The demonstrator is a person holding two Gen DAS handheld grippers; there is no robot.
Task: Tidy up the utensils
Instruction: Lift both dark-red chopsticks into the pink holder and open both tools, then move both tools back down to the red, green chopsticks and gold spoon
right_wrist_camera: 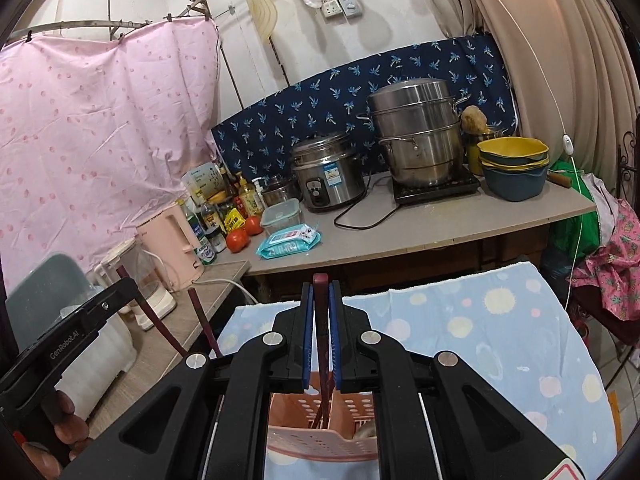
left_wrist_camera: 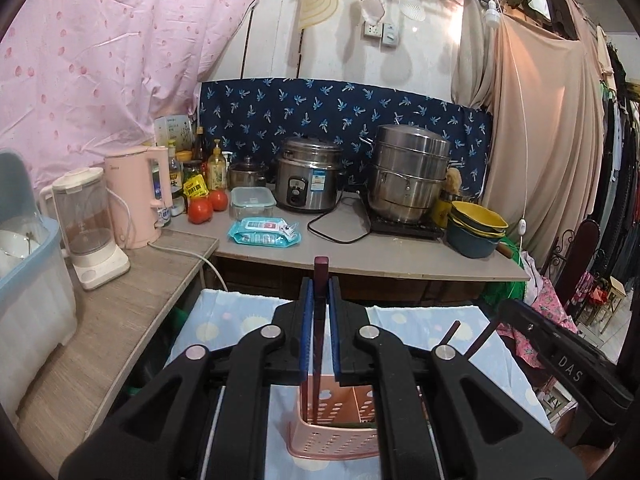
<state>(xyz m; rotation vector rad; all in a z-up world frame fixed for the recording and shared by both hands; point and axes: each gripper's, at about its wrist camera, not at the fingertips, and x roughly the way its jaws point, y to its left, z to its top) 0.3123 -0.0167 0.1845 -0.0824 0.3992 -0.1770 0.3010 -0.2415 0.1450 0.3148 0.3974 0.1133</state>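
Observation:
My left gripper [left_wrist_camera: 320, 284] is shut on a dark red chopstick [left_wrist_camera: 320, 270] that stands upright with its lower end inside a pink perforated utensil basket [left_wrist_camera: 334, 438]. My right gripper [right_wrist_camera: 321, 292] is shut on another dark red chopstick [right_wrist_camera: 321, 286], also reaching down into the same basket [right_wrist_camera: 320, 442]. The basket stands on a light blue patterned cloth [right_wrist_camera: 480, 332] below both grippers. In the left wrist view two more chopstick ends [left_wrist_camera: 454, 330] rise near the other gripper's body [left_wrist_camera: 560, 356]. In the right wrist view the other gripper [right_wrist_camera: 68, 328] is at the left.
A counter [left_wrist_camera: 360, 252] behind holds a rice cooker [left_wrist_camera: 310, 180], steamer pot [left_wrist_camera: 408, 172], stacked bowls [left_wrist_camera: 476, 224], wipes pack [left_wrist_camera: 264, 232], tomatoes and bottles. A side shelf [left_wrist_camera: 120, 320] on the left has a blender, a pink kettle and a plastic bin. Clothes hang at right.

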